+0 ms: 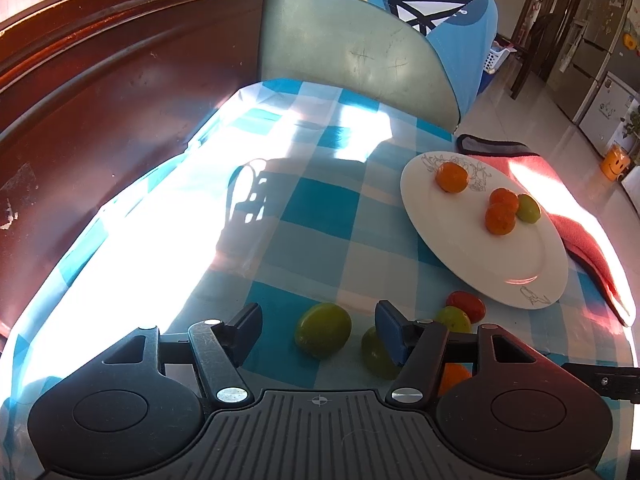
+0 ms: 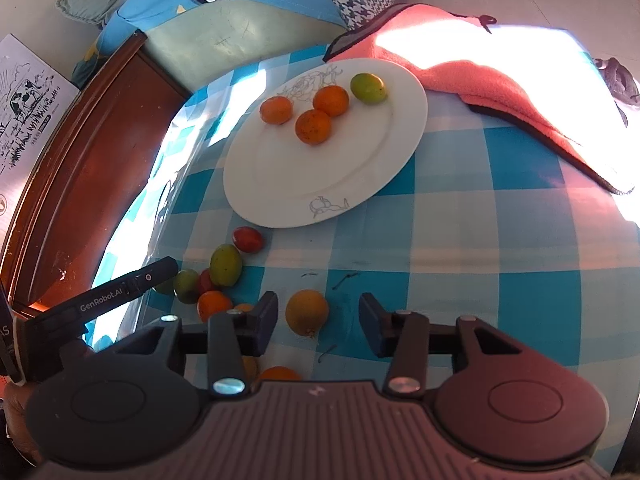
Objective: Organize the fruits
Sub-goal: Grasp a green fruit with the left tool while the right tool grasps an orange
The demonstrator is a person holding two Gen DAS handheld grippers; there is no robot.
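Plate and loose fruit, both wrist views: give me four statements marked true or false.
1. The white plate holds four fruits. True.
2. All fruit on the plate is orange. False: one is a green fruit.
3. The right gripper grips an orange fruit. False: the fruit lies between its open pads, untouched.
4. A red fruit lies on the checked cloth near the plate's rim. True.

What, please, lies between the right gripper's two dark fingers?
One round orange fruit sits on the blue-and-white checked cloth between the right gripper fingers, untouched, in the right wrist view.
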